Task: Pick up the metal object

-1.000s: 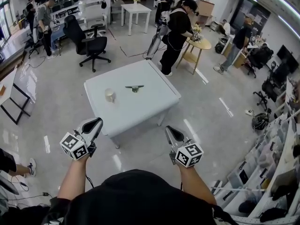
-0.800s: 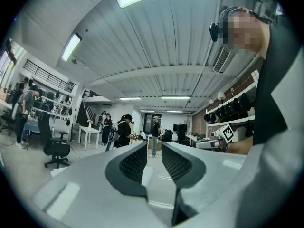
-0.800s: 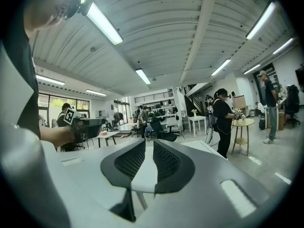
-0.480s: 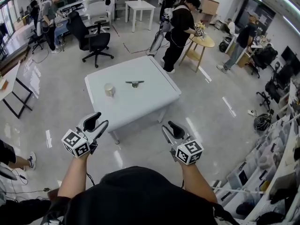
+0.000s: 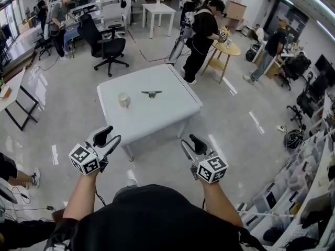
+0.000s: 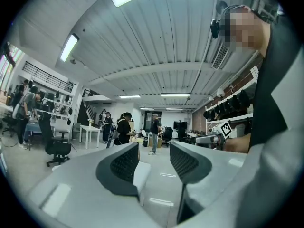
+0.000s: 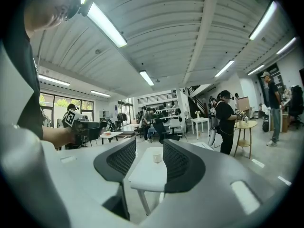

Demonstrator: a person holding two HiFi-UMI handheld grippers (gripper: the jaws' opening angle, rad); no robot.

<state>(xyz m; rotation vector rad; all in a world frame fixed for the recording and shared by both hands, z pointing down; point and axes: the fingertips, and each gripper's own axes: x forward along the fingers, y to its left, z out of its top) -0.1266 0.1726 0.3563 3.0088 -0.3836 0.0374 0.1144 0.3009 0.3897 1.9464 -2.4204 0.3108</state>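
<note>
Head view looks steeply down past the person's dark top onto a pale glossy floor. At far left a black office chair [image 5: 107, 46] stands on that floor, well apart from the white table [image 5: 157, 119] in the middle of the room. At lower left the left gripper [image 5: 109, 137] is held in the air short of the table's near edge, its marker cube toward the camera. The left gripper view shows its two dark-padded jaws standing wide apart and gripping nothing, with only floor and a white table corner beyond them. On the table a small pale cup [image 5: 123, 100] sits left of centre. The metal object [image 5: 152, 93], a flat dark piece with short arms, lies to the cup's right near the table's middle, apart from the cup and well apart from both grippers. At lower right the right gripper [image 5: 189, 141] hangs at about the same level, also short of the table. Its jaws have just been opening and stand wide; the right gripper view shows no thing held between them, only the distant table and cup in the gap. Farther right, a person in black [image 5: 201, 35] stands beside a round wooden table [image 5: 226, 48].
</note>
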